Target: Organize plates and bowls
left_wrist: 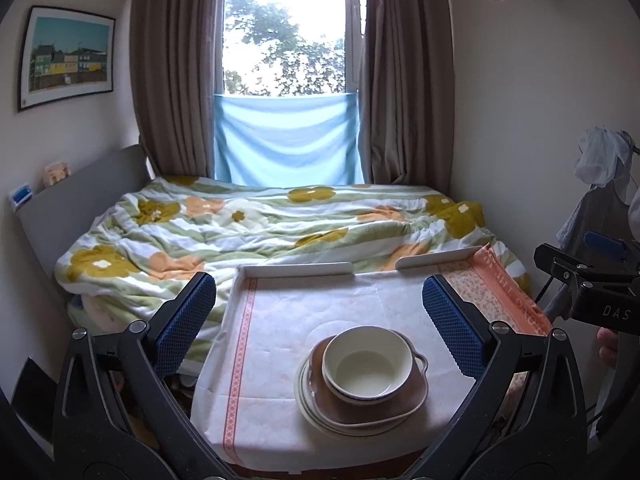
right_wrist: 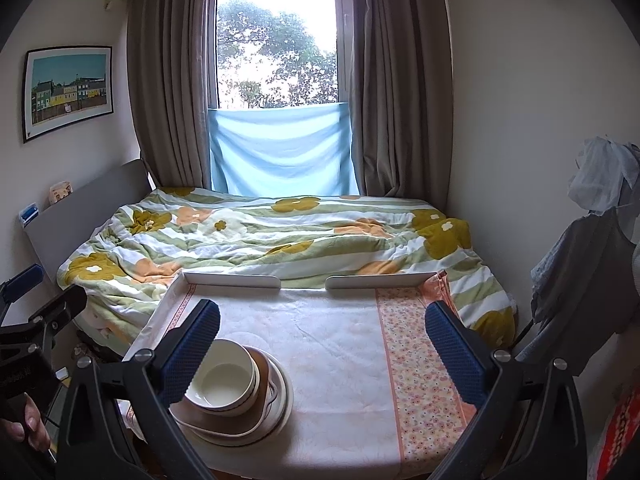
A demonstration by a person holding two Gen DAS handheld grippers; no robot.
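Jaws are spread wide on both grippers and neither one has hold of anything. The left gripper (left_wrist: 320, 316) hangs above the table with the dish stack sitting between its blue pads (left_wrist: 188, 320), down around 6 o'clock in its view. The right gripper (right_wrist: 322, 344) is off to the side, so the same stack shows at about 8 o'clock, partly tucked behind its left pad (right_wrist: 192, 352).

The stack itself: a white bowl (left_wrist: 367, 366) with a dark rim line sits on top, nested in a brown dish (left_wrist: 384, 408) with a small handle, and that rests on a couple of cream plates (left_wrist: 308, 404). It's all on a pale tablecloth (left_wrist: 288, 320) with orange side strips, near the front edge of the table (right_wrist: 232, 280).

Beyond the table at 12 o'clock there's a bed (right_wrist: 280, 232) with a flowery duvet, then a window (right_wrist: 276, 40) with brown curtains. A framed picture (left_wrist: 68, 56) hangs at 10 o'clock.
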